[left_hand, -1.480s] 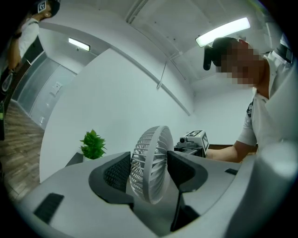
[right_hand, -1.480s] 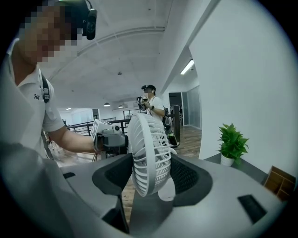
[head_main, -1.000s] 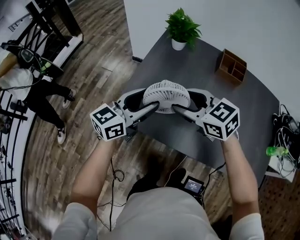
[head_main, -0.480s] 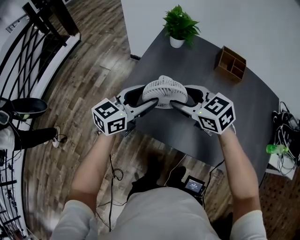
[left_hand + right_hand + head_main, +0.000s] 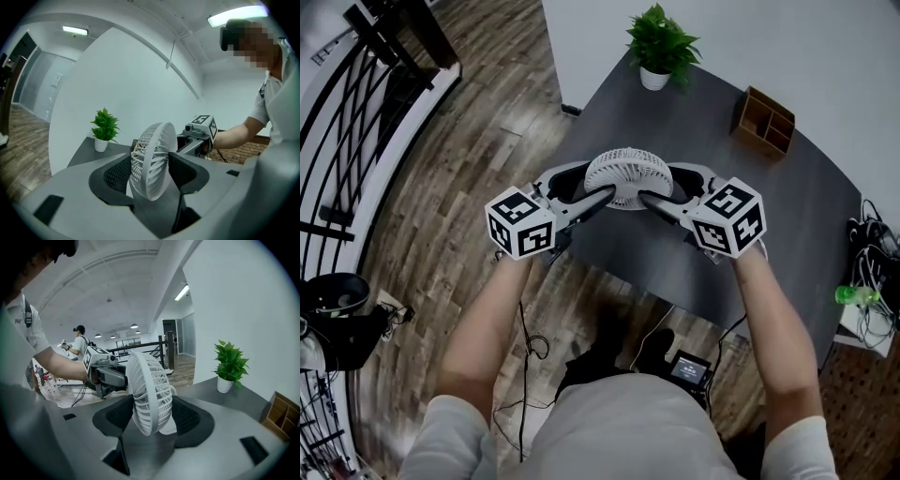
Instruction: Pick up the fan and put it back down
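Note:
A small white fan [image 5: 628,176] with a round grille is held between both grippers over the near part of the dark grey table [image 5: 769,216]. My left gripper [image 5: 598,185] is shut on its left rim and my right gripper [image 5: 658,186] on its right rim. In the left gripper view the fan [image 5: 152,159] stands edge-on and slightly tilted between the black pads [image 5: 115,176]. The right gripper view shows the fan [image 5: 147,392] the same way, with its white foot low behind the grille. Whether the foot touches the table cannot be told.
A potted green plant [image 5: 661,52] stands at the table's far corner and a wooden organiser [image 5: 762,124] at the far right. A green bottle [image 5: 853,295] and cables lie off the right end. A black railing [image 5: 356,122] runs along the left; a small screen [image 5: 687,370] lies on the floor.
Both grippers and the fan have shifted a little farther over the table. The person walking at the left has gone out of sight.

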`<action>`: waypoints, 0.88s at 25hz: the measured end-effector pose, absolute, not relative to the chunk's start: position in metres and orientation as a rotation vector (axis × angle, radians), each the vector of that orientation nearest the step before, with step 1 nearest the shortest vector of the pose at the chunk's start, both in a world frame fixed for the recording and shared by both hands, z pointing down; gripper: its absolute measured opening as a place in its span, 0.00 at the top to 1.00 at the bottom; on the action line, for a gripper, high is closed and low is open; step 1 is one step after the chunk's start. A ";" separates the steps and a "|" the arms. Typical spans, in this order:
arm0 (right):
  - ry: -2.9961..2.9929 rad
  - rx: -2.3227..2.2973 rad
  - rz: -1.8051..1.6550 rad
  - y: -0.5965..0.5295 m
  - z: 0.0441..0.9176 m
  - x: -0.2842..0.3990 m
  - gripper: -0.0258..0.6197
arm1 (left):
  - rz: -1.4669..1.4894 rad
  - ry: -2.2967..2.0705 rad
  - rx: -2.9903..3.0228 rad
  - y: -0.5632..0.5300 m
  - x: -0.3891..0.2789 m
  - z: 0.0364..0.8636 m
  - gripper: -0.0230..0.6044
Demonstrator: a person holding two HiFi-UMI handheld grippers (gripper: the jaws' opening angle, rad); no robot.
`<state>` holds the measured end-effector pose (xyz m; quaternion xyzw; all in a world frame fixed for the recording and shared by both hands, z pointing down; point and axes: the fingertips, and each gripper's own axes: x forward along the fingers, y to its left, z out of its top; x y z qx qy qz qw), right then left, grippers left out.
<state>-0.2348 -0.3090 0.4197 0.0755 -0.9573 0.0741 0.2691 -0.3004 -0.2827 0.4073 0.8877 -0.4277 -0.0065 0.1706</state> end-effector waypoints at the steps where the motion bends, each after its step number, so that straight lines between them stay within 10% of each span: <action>1: -2.582 0.206 0.203 -0.309 0.420 -0.235 0.56 | -0.023 -1.215 2.520 -0.283 -0.301 0.407 0.55; 22: -2.645 0.343 0.273 -0.315 0.411 -0.225 0.51 | -0.084 -1.239 2.490 -0.282 -0.297 0.405 0.55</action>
